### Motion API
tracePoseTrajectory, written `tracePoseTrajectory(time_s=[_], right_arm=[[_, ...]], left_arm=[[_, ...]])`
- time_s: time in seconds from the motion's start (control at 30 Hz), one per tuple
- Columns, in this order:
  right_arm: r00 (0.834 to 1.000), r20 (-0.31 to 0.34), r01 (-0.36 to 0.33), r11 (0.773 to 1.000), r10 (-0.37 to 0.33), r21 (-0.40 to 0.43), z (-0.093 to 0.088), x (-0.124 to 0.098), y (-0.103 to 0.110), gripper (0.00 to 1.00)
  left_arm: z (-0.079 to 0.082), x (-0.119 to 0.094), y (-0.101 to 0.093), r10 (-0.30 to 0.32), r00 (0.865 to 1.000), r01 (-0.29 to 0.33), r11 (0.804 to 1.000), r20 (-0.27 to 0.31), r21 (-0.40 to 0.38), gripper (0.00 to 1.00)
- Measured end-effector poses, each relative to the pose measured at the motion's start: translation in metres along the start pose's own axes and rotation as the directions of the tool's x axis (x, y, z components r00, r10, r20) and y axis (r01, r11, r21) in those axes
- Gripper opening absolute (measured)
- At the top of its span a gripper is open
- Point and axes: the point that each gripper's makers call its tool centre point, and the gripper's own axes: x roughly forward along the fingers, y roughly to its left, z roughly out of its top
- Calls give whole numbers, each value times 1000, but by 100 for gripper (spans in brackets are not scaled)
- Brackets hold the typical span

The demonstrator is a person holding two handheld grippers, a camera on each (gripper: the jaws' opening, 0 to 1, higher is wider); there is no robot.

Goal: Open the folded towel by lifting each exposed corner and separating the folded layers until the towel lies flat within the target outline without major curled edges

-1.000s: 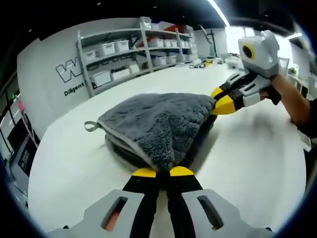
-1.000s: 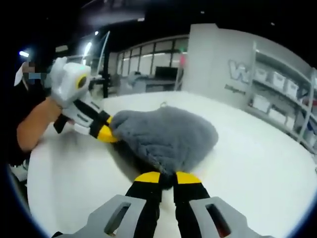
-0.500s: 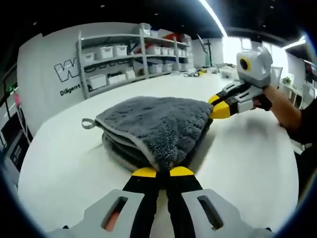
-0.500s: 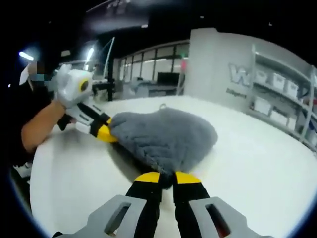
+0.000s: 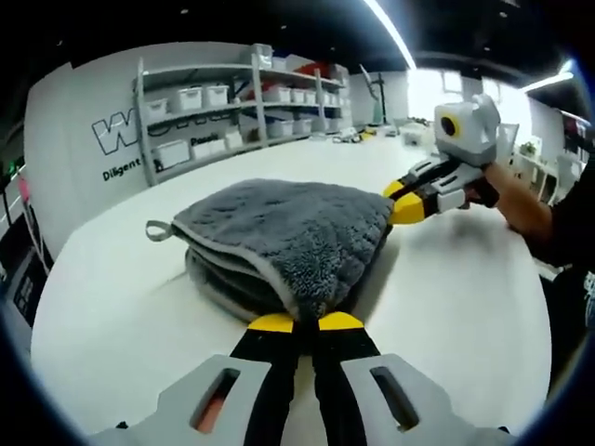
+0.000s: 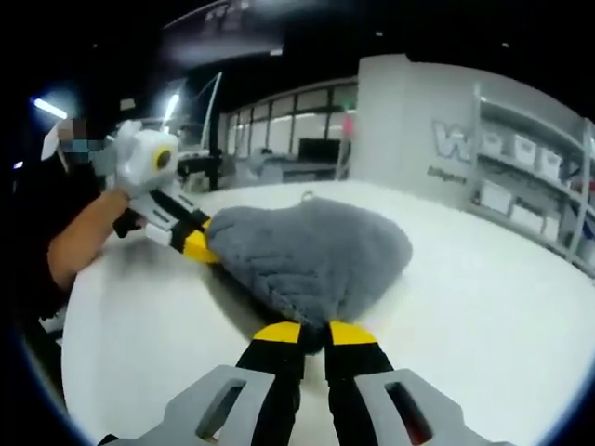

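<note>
Holding the grey plush towel [image 5: 288,232] on the white counter [image 5: 456,307], my left hand-held gripper [image 5: 307,322] is clamped on its near corner, and my right hand-held gripper [image 6: 314,333] pinches the neighbouring corner. I judge it soft, floppy and light, best gripped at the hemmed corners. Its hanging loop [image 5: 156,230] points left; the long axis isn't clear.

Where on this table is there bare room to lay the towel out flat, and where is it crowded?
The white table lies bare around the grey towel: a wide patch toward the shelving rack, and another beyond the right gripper. It is crowded at the towel itself, where the left gripper and the right gripper each pinch a corner of its top layer.
</note>
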Motion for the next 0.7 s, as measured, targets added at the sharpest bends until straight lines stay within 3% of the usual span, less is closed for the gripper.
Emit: tracePoseTrajectory(time_s=[0.3, 0.57, 0.7], right_arm=[[999, -39, 27, 997, -30, -75, 0, 1, 5, 3], [998, -48, 30, 999, -31, -24, -2, -1, 6, 4], [997, -53, 47, 998, -49, -50, -3, -3, 9, 3]], left_arm=[[0, -3, -1, -11, 1000, 11, 1000, -8, 0, 4], [-2, -6, -3, -20, 1000, 20, 1000, -11, 7, 4], [-3, -8, -5, -24, 1000, 25, 1000, -13, 15, 4]])
